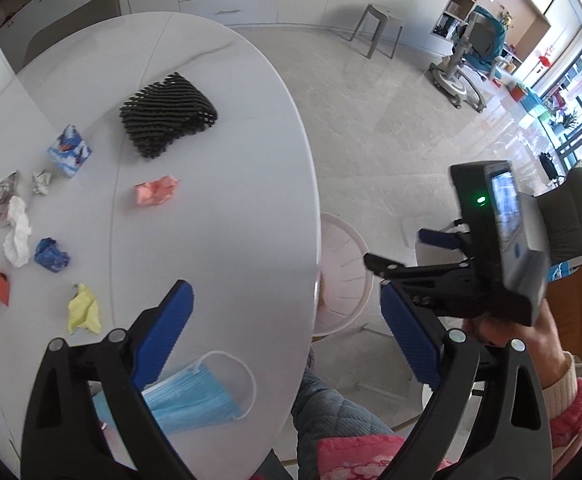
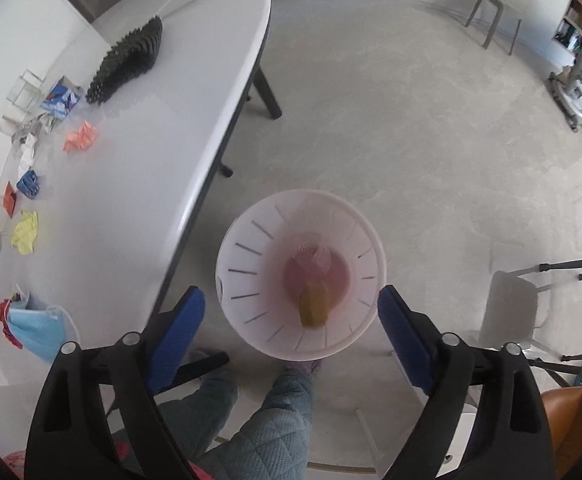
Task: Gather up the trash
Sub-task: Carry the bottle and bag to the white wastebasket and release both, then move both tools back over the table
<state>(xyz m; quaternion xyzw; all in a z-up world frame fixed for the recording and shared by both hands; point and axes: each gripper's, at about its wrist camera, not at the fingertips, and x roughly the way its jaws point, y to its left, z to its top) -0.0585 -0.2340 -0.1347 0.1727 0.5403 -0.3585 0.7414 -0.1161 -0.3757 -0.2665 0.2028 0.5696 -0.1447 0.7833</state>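
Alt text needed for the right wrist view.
The open right gripper hangs empty over a white plastic bin on the floor holding yellow trash. At left, a white oval table carries crumpled paper scraps and a blue face mask.

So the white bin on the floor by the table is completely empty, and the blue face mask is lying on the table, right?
Not quite. The white bin already holds something: the right wrist view shows a yellowish piece and a pinkish one at its bottom. The blue face mask does lie on the table.
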